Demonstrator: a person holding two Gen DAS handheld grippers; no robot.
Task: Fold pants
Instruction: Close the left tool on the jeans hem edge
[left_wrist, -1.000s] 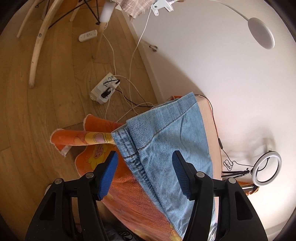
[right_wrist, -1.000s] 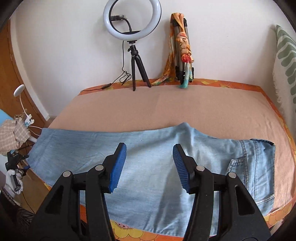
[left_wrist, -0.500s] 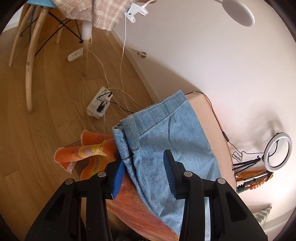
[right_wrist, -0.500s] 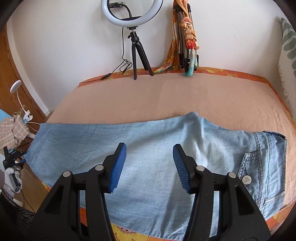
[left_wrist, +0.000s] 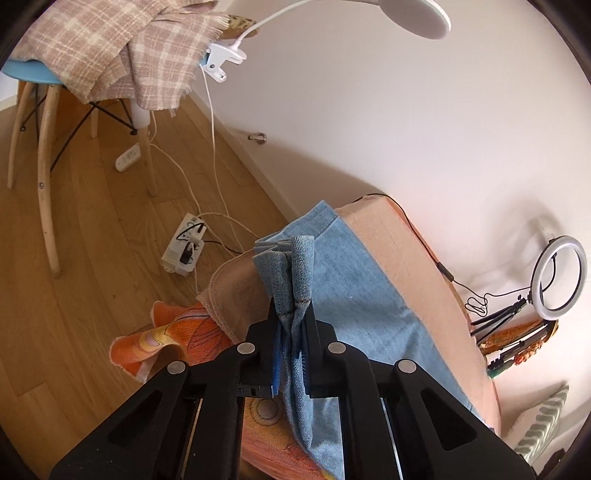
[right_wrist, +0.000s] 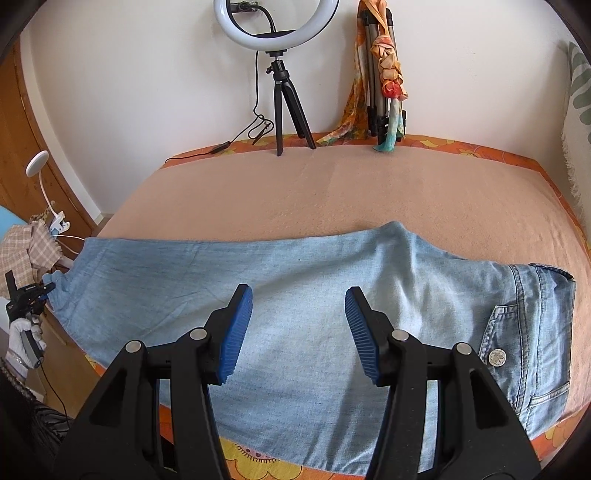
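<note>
- Pinching the hem, your left gripper (left_wrist: 291, 347) has its fingers clamped tight on the bunched leg end of the jeans (right_wrist: 295, 295).
- Your right gripper (right_wrist: 298, 328) hovers over the thigh, fingers spread wide, holding nothing.
- You have the jeans lying flat across the peach blanket (right_wrist: 332, 192).

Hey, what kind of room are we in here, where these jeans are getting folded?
Probably a bedroom at home, used for filming. The jeans lie on a bed with a peach blanket, a ring light on a tripod stands by the wall, and a chair draped with a plaid cloth stands on wood flooring.
</note>
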